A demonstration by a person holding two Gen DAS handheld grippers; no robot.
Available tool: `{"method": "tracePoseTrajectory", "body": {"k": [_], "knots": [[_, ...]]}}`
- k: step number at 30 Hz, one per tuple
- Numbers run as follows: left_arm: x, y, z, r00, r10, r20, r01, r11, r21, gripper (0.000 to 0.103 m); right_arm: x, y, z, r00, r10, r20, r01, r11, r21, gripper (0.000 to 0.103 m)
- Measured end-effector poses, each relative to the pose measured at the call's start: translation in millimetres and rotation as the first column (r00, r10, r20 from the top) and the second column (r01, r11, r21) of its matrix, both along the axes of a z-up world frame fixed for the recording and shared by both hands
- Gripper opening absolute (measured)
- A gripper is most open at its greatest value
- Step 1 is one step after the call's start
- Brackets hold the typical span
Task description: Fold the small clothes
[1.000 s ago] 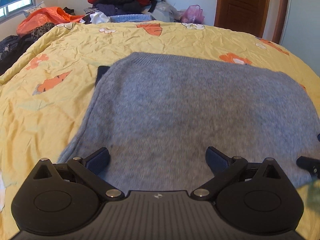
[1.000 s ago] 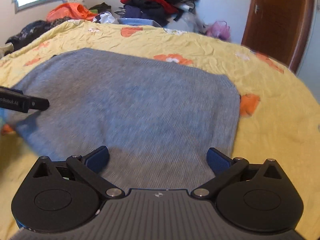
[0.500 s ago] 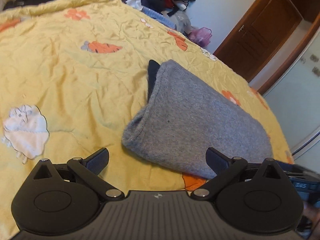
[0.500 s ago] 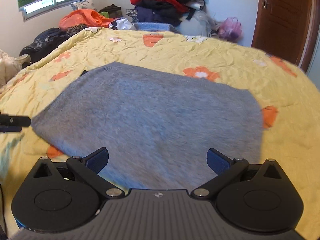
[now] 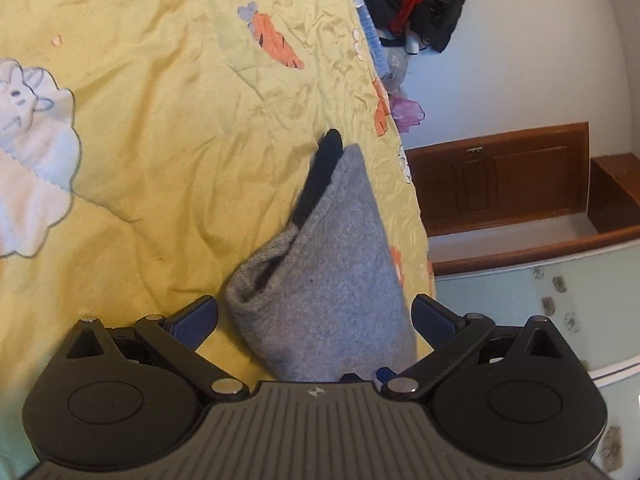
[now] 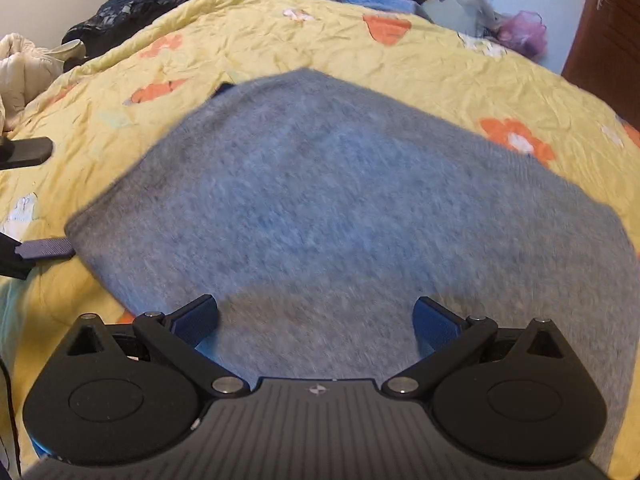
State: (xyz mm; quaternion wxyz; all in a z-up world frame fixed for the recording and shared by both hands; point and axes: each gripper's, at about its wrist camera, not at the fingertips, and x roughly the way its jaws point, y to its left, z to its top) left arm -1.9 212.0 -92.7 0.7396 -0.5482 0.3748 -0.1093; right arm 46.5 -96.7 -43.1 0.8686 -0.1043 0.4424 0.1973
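Observation:
A grey knitted garment (image 6: 340, 200) lies flat on the yellow quilt (image 6: 400, 60), with a dark blue piece (image 6: 224, 89) poking out at its far left edge. My right gripper (image 6: 316, 312) is open, low over the garment's near edge. My left gripper (image 5: 314, 312) is open and rolled sideways at the garment's left corner (image 5: 332, 280), which sits between its spread fingers. The dark piece (image 5: 322, 168) also shows beyond that corner. In the right wrist view the left gripper's fingers (image 6: 44, 249) stand just beside the corner.
A heap of red and dark clothes (image 5: 412, 0) sits at the far end of the bed. A cream jacket (image 6: 24, 64) lies off the left side. A brown wooden door (image 5: 500, 180) stands beyond the bed's right side.
My left gripper has swung off the garment to its left corner and rolled sideways, staying open. My right gripper has shifted a little over the near edge. The garment has not been moved.

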Motion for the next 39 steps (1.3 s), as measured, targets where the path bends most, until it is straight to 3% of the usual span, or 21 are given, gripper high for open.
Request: {"method": "tracePoseTrajectory", "body": {"k": [3,7,11,12,13,14,16,19,24,26,32,39], "knots": [[12.5,-5.9,-0.3,1.000,-0.009,-0.010,0.009,1.000,-0.015,0.103,3.0,11.3,10.1,0.999,0.023,0.026,-0.022,0.999,-0.034,0.103],[23.0,-17.2,2.2,0.999,-0.038,-0.020,0.039,0.998,0.043,0.103,2.5,19.5,18.6,0.996,0.054,0.073,-0.048,0.995,-0.087,0.103],[25.7,-21.7,5.0,0.999,-0.048,-0.014,0.049,0.995,0.084,0.099,9.6,15.8,26.4,0.995,0.037,0.096,-0.030,0.997,-0.071,0.103],[25.9,-21.7,4.3,0.999,-0.041,-0.023,0.043,0.995,0.094,0.079,12.9,14.6,29.3,0.995,0.028,0.099,-0.023,0.998,-0.059,0.103],[25.5,-20.4,0.8,0.998,-0.037,-0.049,0.042,0.994,0.101,0.044,16.7,14.6,32.6,0.994,0.021,0.103,-0.016,0.999,-0.050,0.103],[27.0,-19.2,-6.5,0.996,-0.043,-0.080,0.050,0.995,0.091,0.032,21.2,15.6,36.0,0.994,0.011,0.108,-0.006,0.999,-0.045,0.103],[25.6,-15.3,-21.8,0.995,-0.042,-0.090,0.046,0.998,0.035,0.020,31.4,19.2,43.0,0.993,0.001,0.115,0.003,0.999,-0.037,0.103],[21.6,-9.8,-31.2,0.996,-0.033,-0.088,0.033,0.999,0.007,0.010,46.1,34.8,49.0,0.992,0.012,0.123,-0.005,0.998,-0.062,0.103],[18.6,-9.2,-33.6,0.998,-0.025,-0.062,0.025,1.000,0.006,0.007,56.6,64.5,53.2,0.986,0.060,0.158,-0.042,0.993,-0.113,0.103],[18.0,-11.6,-26.3,0.999,-0.026,-0.041,0.028,0.999,0.033,0.007,55.2,70.8,57.5,0.982,0.075,0.173,-0.057,0.992,-0.110,0.103],[25.4,-26.9,4.4,0.999,-0.049,0.015,0.048,0.995,0.088,0.007,51.2,74.1,73.0,0.952,0.125,0.278,-0.066,0.975,-0.214,0.103],[37.3,-59.4,36.9,0.997,-0.071,0.024,0.066,0.981,0.185,0.007,60.2,33.6,83.7,0.957,0.080,0.279,-0.043,0.990,-0.134,0.103]]}}
